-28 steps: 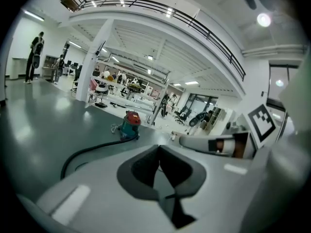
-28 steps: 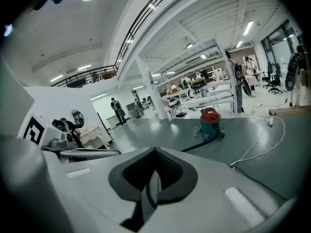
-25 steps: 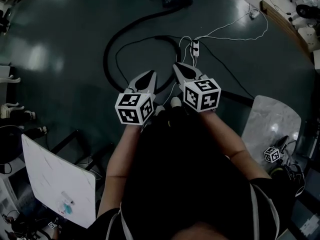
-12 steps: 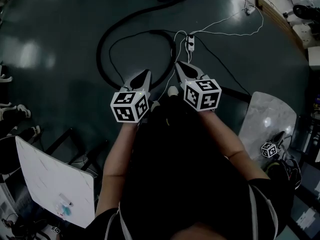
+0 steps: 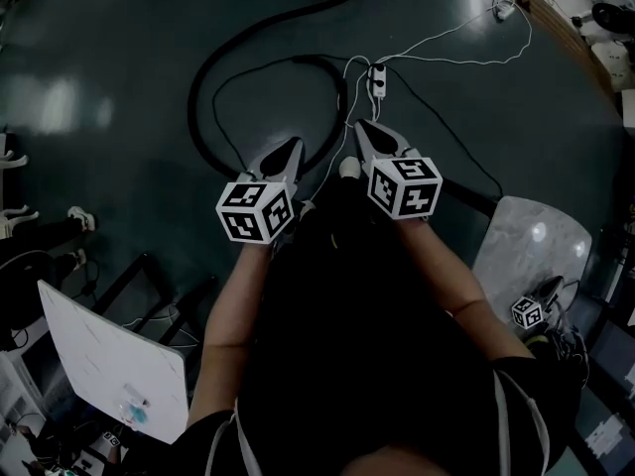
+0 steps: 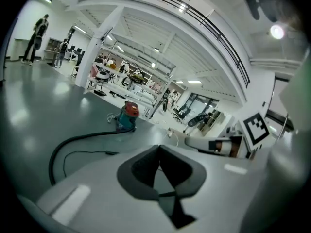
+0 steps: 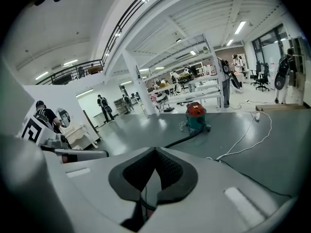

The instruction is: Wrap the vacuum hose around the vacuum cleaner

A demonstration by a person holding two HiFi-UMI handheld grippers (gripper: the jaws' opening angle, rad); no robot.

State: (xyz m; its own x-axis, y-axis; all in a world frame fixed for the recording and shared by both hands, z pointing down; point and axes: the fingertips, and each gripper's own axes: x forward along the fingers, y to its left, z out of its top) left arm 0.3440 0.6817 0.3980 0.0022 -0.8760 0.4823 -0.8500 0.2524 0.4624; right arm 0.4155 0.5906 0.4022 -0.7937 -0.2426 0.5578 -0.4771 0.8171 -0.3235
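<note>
The red-topped teal vacuum cleaner (image 6: pixel 127 116) stands far off on the grey floor, also seen in the right gripper view (image 7: pixel 196 116). At the head view's top edge it is barely visible. Its black hose (image 5: pixel 198 87) runs from it and lies in a wide loop on the floor ahead of me, its near bend just beyond both grippers. My left gripper (image 5: pixel 292 147) and right gripper (image 5: pixel 362 127) are held side by side at waist height, well above the hose. Both are shut with nothing in them.
A white power strip (image 5: pixel 377 79) with white cables (image 5: pixel 466 59) lies right of the hose loop. A thin black cord (image 5: pixel 238 107) runs inside the loop. A white board (image 5: pixel 109 355) stands at lower left, a marble-topped table (image 5: pixel 531 251) at right. People (image 7: pixel 103 107) stand far off.
The vacuum has slid up to the top edge of the head view. The left gripper has shifted slightly left. Both grippers stay shut and empty.
</note>
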